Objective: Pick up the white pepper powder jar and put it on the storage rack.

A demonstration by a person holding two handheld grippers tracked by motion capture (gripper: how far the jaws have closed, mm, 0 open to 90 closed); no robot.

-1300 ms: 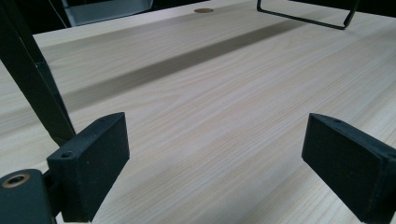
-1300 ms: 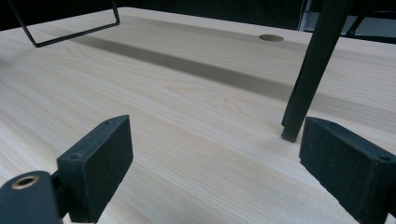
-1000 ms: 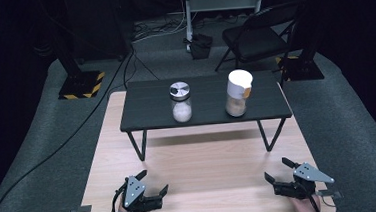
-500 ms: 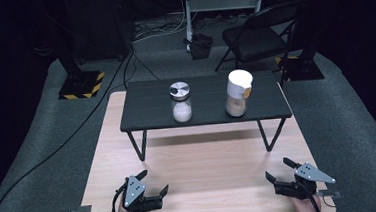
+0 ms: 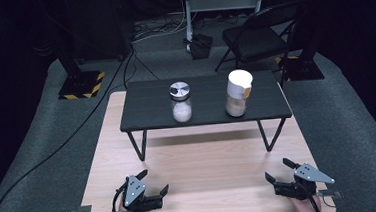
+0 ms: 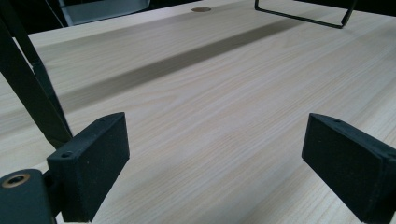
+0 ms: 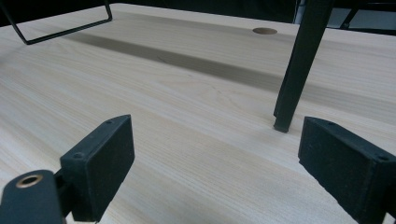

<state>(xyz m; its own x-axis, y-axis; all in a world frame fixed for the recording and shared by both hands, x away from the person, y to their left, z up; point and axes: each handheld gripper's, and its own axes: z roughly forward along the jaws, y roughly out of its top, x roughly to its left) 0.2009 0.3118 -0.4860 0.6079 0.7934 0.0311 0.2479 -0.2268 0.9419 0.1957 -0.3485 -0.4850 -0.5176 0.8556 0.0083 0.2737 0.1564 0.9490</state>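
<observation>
While both hands rest low at the near edge of the pale wooden board (image 5: 205, 160), the left claw (image 5: 154, 183) sits at about 7 o'clock in the high view and the right claw (image 5: 277, 171) at about 5 o'clock; each stands wide open with nothing between its jaws, and the right jaws have just been closing a little, still on empty air; in the left gripper view the left claw (image 6: 215, 163) shows two black pads spread over bare wood grain; in the right gripper view the right claw (image 7: 215, 163) shows the same, with a black desk leg (image 7: 299, 60) planted on the board beyond its jaws at about 1 o'clock.

Item: small black desk (image 5: 146, 114), on thin metal legs, standing on the far half of the board, well apart from both claws.
Item: glass shaker jar (image 5: 181, 103) with a metal lid, upright on the desk left of centre, holding white grains in its lower part.
Item: white cylindrical canister (image 5: 238, 93), upright on the desk right of centre, apart from the jar; an orange patch at its upper side.
Item: black folding chair (image 5: 256, 31), behind the desk at about 1 o'clock.
</observation>
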